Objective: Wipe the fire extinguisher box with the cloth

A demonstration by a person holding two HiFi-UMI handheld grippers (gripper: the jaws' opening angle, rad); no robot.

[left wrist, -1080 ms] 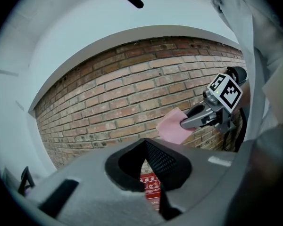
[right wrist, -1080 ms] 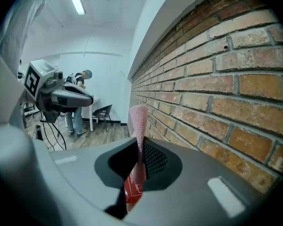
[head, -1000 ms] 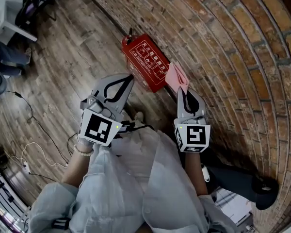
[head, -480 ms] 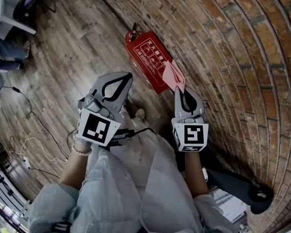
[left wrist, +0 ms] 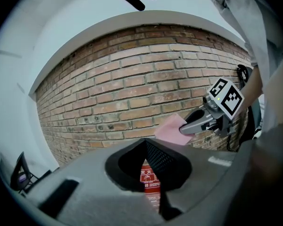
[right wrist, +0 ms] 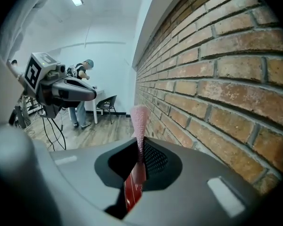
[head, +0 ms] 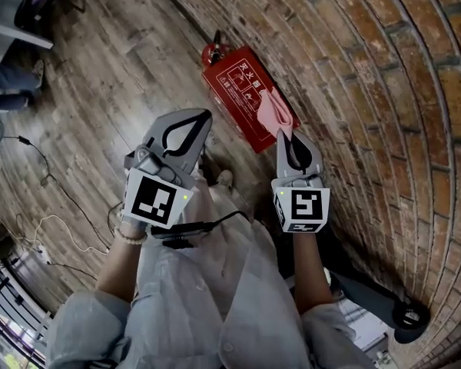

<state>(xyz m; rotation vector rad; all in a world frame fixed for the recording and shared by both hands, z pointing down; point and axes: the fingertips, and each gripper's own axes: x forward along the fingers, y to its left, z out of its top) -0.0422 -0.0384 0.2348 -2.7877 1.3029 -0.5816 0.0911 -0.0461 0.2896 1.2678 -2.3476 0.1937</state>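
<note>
Both arms reach forward and down from the person's light-coloured sleeves, the two grippers held side by side above the wooden floor (head: 100,98) beside the brick wall (head: 384,91). The left gripper (head: 205,116) points toward the fire extinguisher box (head: 238,91), and its fingers (head: 177,118) meet at the tips with nothing between them; in the left gripper view the box's red lid shows through the gap behind the tips. The right gripper (head: 280,134) sits closer to the wall, its fingers (head: 314,160) pinched on a pink cloth (head: 275,112) that stands up from the tips as a narrow fold in the right gripper view. In the head view the cloth overlaps the near corner of the box on the wall side, but whether it touches the lid cannot be told. The box lies flat on the floor at the foot of the wall, printed lid upward, and a rounded red extinguisher head (head: 212,51) shows at its far end. Cables (head: 38,167) trail across the floor to the left.
</note>
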